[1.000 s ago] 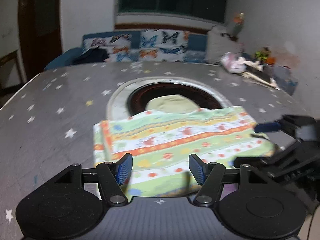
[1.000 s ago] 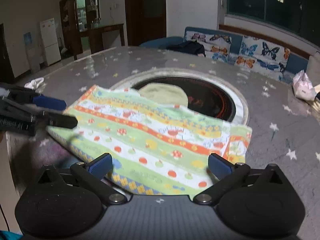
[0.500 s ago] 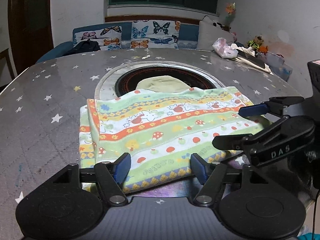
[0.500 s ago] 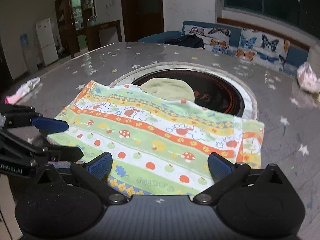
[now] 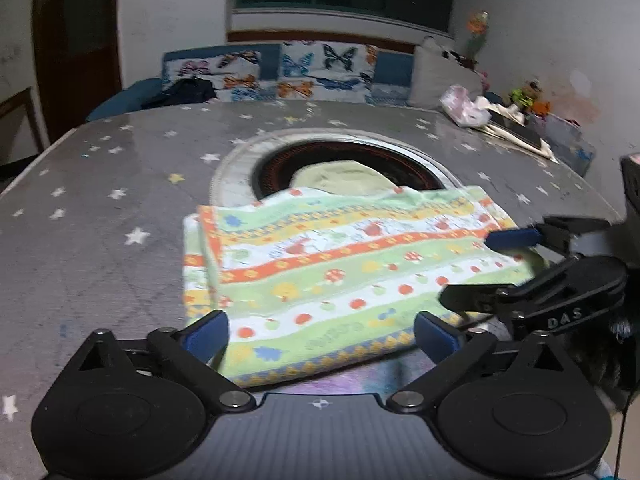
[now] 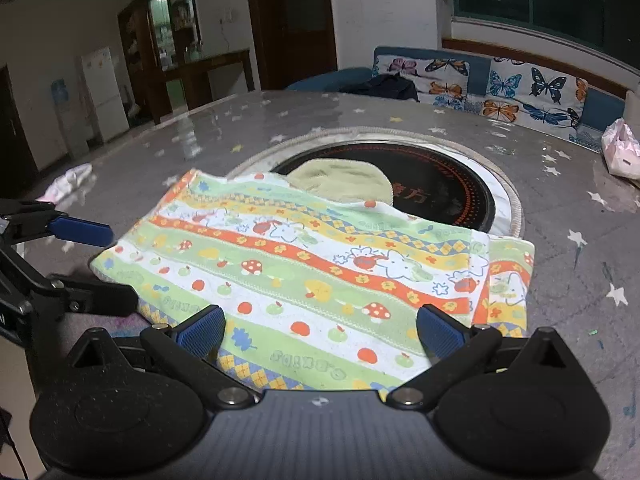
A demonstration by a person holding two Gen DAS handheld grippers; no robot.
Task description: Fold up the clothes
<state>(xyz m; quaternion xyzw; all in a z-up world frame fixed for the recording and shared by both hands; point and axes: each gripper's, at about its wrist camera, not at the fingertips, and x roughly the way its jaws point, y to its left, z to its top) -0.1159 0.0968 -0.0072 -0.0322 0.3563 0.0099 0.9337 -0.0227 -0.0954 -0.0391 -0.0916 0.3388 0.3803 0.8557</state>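
A striped children's-print cloth (image 5: 340, 276) (image 6: 320, 272), green, white and orange with mushrooms and apples, lies folded flat on the grey star-patterned table (image 5: 100, 220). Its far edge overlaps a pale green cloth (image 5: 340, 178) (image 6: 344, 184) lying in the table's round dark inset. My left gripper (image 5: 320, 334) hovers open over the cloth's near edge, nothing between its fingers. My right gripper (image 6: 320, 330) is open too, just above the near hem. Each gripper shows in the other's view: the right gripper (image 5: 492, 268) at the cloth's right end, the left gripper (image 6: 104, 268) at its left end.
The round dark inset (image 6: 432, 192) with a metal rim sits mid-table. A pink-white bag (image 5: 464, 106) and papers lie at the far right corner. A small pale rag (image 6: 68, 180) lies at the left edge. A butterfly-print sofa (image 5: 304, 72) stands behind the table.
The left gripper's fingers have spread wider than a second ago. Both grippers have drawn back slightly from the cloth, which stays flat on the table.
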